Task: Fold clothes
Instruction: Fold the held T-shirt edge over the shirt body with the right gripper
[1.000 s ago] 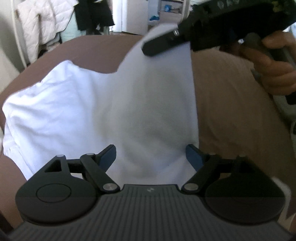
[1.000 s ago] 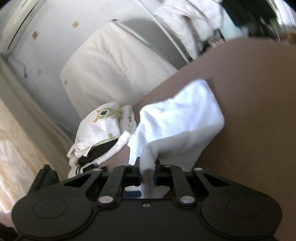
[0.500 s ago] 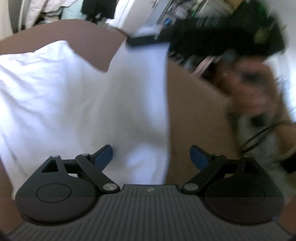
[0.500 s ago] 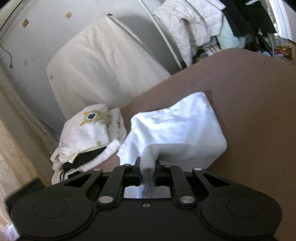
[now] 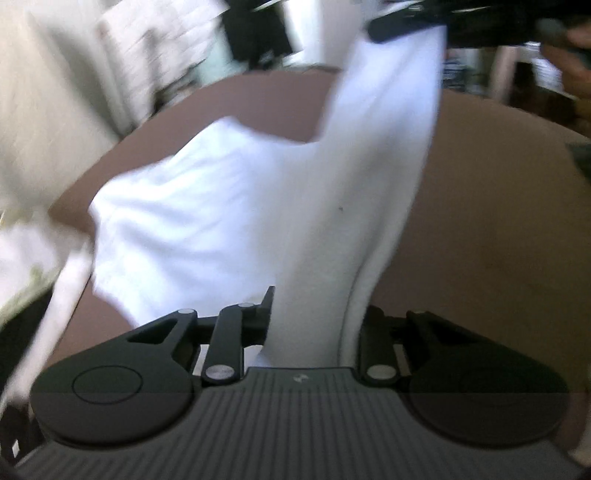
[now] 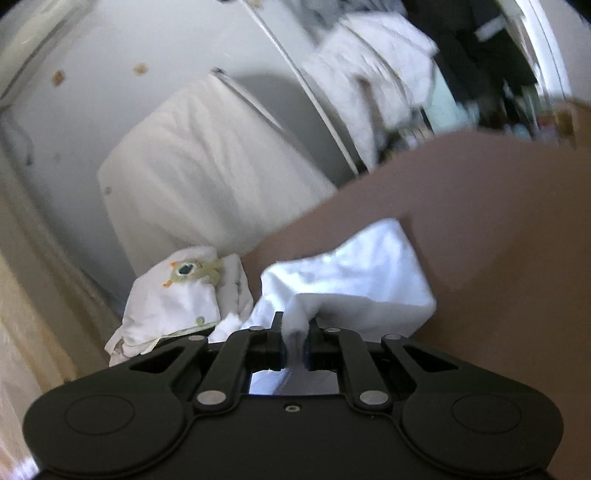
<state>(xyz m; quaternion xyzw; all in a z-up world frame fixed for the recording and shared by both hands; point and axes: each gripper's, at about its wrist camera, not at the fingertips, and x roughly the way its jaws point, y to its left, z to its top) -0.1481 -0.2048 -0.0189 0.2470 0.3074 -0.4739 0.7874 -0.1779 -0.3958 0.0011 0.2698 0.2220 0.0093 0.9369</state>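
Risk 1: loss of grip. The white garment point(image 5: 229, 221) spans both grippers, and part of it trails on the brown surface point(image 5: 498, 221). If the two grippers move apart too fast, the cloth is likely to pull out of one pair of fingers.

Risk 2: uneven fold. The loose left portion of the garment lies rumpled on the surface. If the held edge is laid over without tension, the creases may be trapped in the fold.

Risk 3: snagging. A pile of other white clothes point(image 6: 173, 306) sits just beside the garment. A sweep toward that side may drag the pile along.

Position of the garment. The left gripper point(image 5: 314, 325) has its fingers closed in on a thick band of the cloth, which rises between them and runs up toward the right gripper point(image 5: 399, 26) at the top of the left wrist view. In the right wrist view, the right gripper point(image 6: 293, 343) has its fingers pressed together on a bunched edge of the garment point(image 6: 354, 280). The rest of the cloth drapes forward from those fingers and rests on the brown surface point(image 6: 498, 240).
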